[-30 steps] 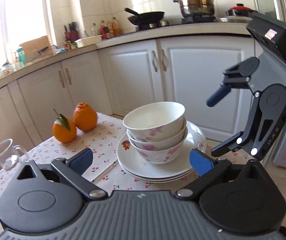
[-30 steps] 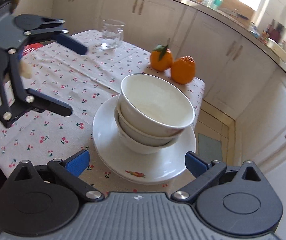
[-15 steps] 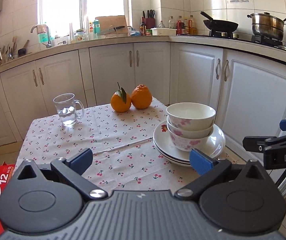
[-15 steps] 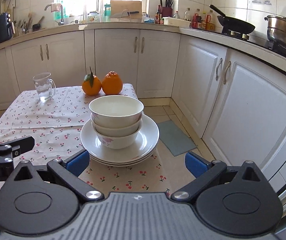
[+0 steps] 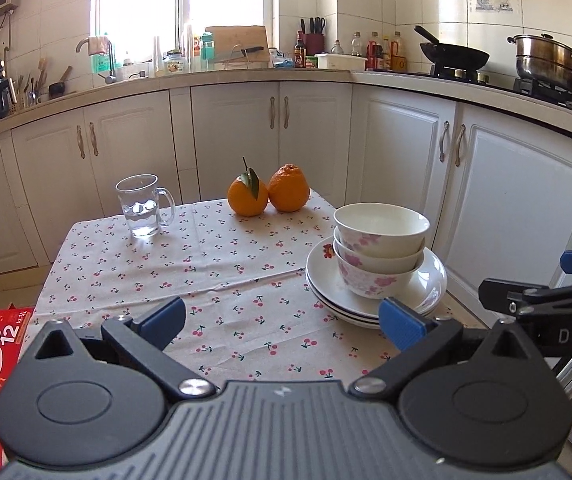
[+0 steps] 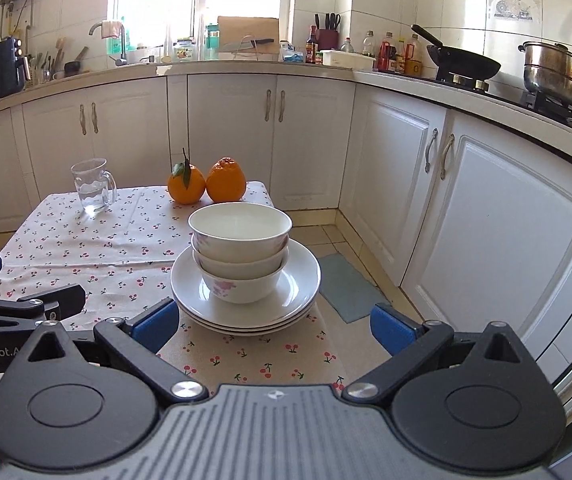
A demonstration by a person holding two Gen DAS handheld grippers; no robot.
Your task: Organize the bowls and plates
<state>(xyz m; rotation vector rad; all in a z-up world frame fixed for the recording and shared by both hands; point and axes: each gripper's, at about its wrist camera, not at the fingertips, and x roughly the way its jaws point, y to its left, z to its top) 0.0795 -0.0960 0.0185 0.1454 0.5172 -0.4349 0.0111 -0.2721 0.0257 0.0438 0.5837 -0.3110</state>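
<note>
Bowls [image 6: 240,254] are sitting just ahead of the right gripper [image 6: 274,326], whose jaws are spread wide, gripping nothing; the left gripper [image 5: 282,320] is likewise released. Three are nesting on stacked plates [image 6: 246,292] near the worktop [image 5: 206,264] edge. Glazed ceramic is probably slippery, stiff, breakable; pinching a rim looks safest.

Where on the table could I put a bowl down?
Bare cherry-print tablecloth lies between the clear glass mug, the two oranges and the stack of white floral bowls on plates. The stack's corner by the table edge is crowded.
</note>
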